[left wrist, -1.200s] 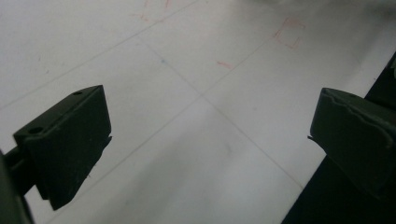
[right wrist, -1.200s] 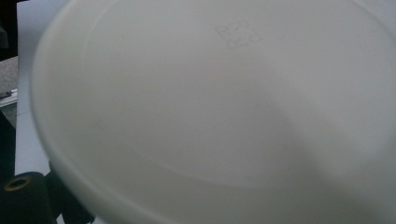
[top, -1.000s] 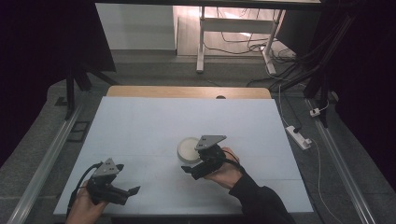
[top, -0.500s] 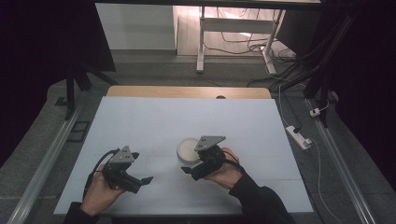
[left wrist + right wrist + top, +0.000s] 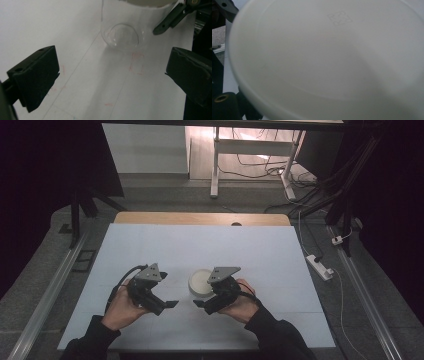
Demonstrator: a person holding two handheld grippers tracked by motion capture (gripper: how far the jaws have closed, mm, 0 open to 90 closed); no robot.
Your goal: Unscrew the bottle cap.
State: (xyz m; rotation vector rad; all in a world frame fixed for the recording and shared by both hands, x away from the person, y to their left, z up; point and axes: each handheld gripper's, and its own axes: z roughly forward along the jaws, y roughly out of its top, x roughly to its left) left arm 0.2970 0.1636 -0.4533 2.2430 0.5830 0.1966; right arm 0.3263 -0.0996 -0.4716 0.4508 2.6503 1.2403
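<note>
Jar (image 5: 201,282): a clear container with a white lid (image 5: 327,57), stood upright at the table's (image 5: 280,260) near middle, its long axis vertical.
Right gripper (image 5: 205,304): pressed against the jar; its jaw state cannot be told.
Left gripper (image 5: 167,304): held just left of the jar, jaws spread wide.

Counter (image 5: 150,245): pale blue sheet over wood, faint red marks.
On it: clear jar (image 5: 201,283) with white lid, touching right gripper (image 5: 204,303), near left gripper (image 5: 167,304).
</note>
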